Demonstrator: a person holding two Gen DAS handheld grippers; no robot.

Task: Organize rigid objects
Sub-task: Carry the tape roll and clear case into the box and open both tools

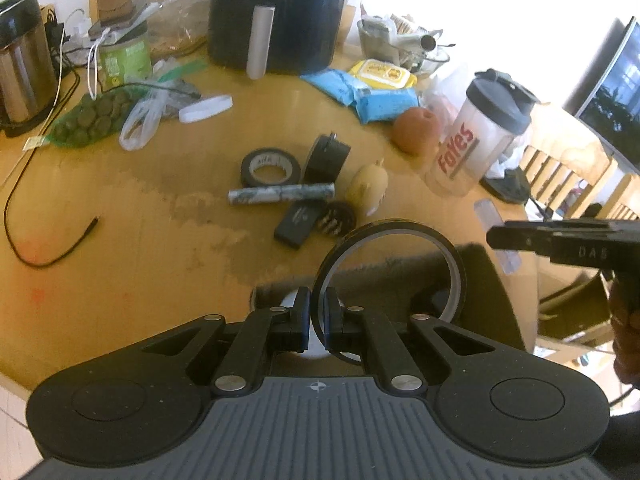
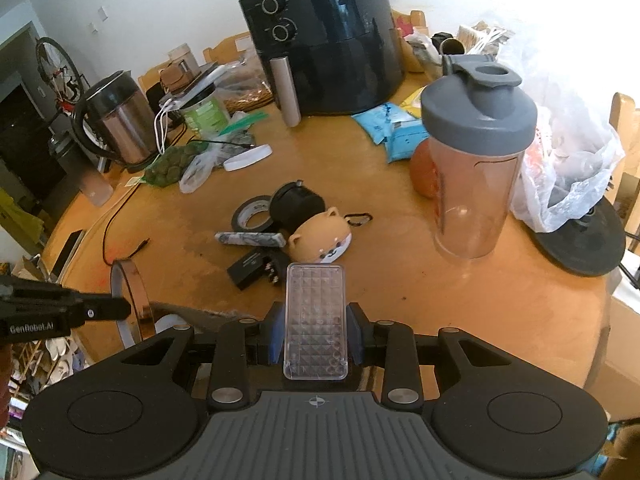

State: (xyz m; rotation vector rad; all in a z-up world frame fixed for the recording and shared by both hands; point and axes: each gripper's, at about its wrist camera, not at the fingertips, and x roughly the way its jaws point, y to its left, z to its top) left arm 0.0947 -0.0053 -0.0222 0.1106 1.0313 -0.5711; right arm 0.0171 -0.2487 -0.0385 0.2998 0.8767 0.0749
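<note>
My left gripper is shut on the thin rim of a large amber tape ring, held over the near table edge; the same tape ring shows at the left of the right wrist view. My right gripper is shut on a clear studded plastic case that stands up between the blue pads. On the wooden table lies a cluster: a black tape roll, a marbled tube, a black box, a dog-shaped case and a black round pouch.
A black air fryer stands at the back, a kettle at the left, a shaker bottle at the right beside an orange fruit. Bags, wipes packs and a loose black cable lie around.
</note>
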